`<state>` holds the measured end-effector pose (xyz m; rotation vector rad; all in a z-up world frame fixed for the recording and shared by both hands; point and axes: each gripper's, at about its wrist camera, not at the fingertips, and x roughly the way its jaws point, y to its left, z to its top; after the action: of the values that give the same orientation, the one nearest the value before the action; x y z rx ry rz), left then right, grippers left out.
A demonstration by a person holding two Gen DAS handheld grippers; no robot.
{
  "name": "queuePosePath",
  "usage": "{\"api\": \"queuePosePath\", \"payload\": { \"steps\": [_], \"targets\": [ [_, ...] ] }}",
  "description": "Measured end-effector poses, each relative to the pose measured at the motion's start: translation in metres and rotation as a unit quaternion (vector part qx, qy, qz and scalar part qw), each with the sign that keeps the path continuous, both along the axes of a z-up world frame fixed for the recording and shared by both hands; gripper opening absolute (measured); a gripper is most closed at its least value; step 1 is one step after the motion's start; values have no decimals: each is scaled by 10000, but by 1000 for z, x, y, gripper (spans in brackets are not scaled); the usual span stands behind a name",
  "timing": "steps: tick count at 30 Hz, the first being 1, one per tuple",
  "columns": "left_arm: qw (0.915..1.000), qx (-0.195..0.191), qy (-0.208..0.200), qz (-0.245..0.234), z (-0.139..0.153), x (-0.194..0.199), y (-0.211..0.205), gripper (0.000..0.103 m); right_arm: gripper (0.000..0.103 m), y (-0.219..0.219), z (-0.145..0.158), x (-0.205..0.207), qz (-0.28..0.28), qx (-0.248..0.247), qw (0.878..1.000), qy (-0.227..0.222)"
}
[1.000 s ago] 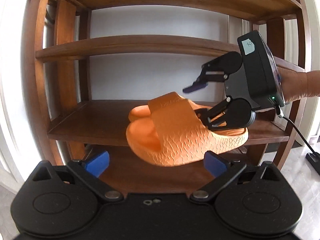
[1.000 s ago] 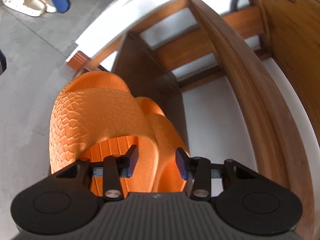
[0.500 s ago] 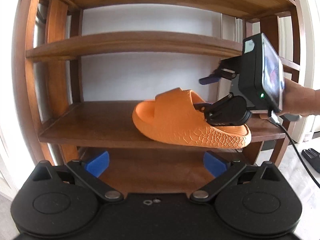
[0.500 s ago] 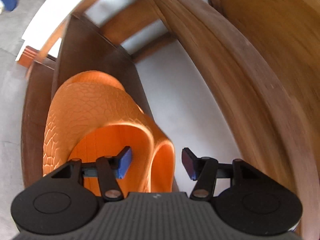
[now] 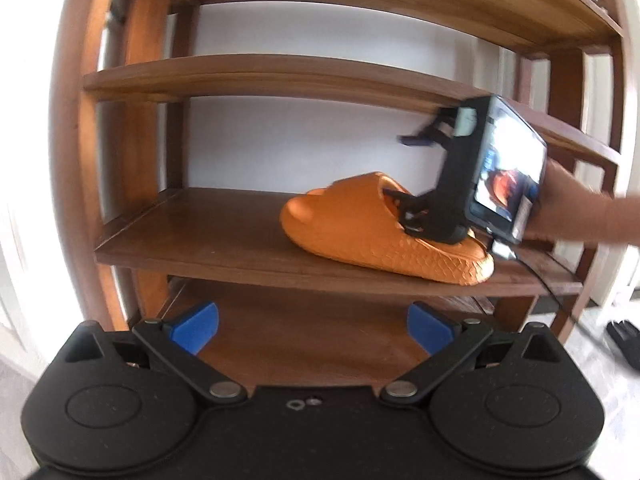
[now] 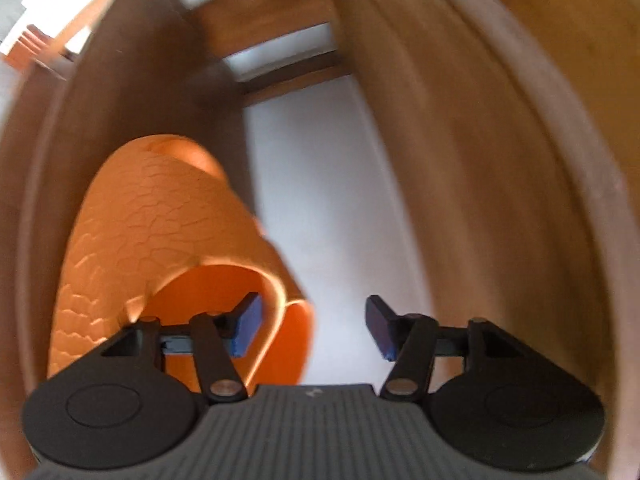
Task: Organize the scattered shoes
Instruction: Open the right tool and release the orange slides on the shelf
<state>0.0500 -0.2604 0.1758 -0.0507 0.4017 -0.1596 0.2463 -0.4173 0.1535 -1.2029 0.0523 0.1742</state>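
Observation:
An orange slide sandal (image 5: 360,224) lies flat on the middle shelf (image 5: 200,236) of a wooden shoe rack, toe to the left. My right gripper (image 5: 408,168) is at its heel end, one finger inside the strap and the other above it. In the right wrist view the strap's edge (image 6: 280,304) stands between the fingers, and the pads are apart from it. The jaws of the right gripper (image 6: 314,326) are opening. My left gripper (image 5: 312,326) hangs open and empty in front of the rack's lower level.
The rack has another shelf (image 5: 260,76) above and a top board. A white wall shows behind it. A person's hand (image 5: 568,216) holds the right gripper. A dark shoe (image 5: 624,340) lies on the floor at the far right.
The sandal went from hanging tilted in front of the rack to lying flat on the middle shelf. The right gripper's jaws have widened off the strap. The left gripper has stayed put.

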Motion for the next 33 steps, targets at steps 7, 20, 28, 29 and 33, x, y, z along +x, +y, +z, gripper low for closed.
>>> {"api": "queuePosePath", "payload": {
  "steps": [7, 20, 28, 29, 33],
  "targets": [
    [9999, -35, -61, -143, -2, 7, -4, 102, 77, -25, 12, -63, -454, 656, 9958, 439],
    [9978, -86, -324, 567, 8, 13, 38, 102, 37, -79, 29, -57, -339, 6237, 7161, 3115],
    [9976, -129, -430, 534, 14, 12, 40, 102, 35, -54, 19, -41, -1034, 5795, 7514, 2982],
    [9977, -135, -445, 497, 15, 12, 39, 102, 34, -63, 19, -40, -1239, 5733, 7569, 2883],
    [9979, -136, -524, 359, 17, 11, 38, 102, 36, -105, 21, -29, -2454, 4991, 7986, 2302]
  ]
}}
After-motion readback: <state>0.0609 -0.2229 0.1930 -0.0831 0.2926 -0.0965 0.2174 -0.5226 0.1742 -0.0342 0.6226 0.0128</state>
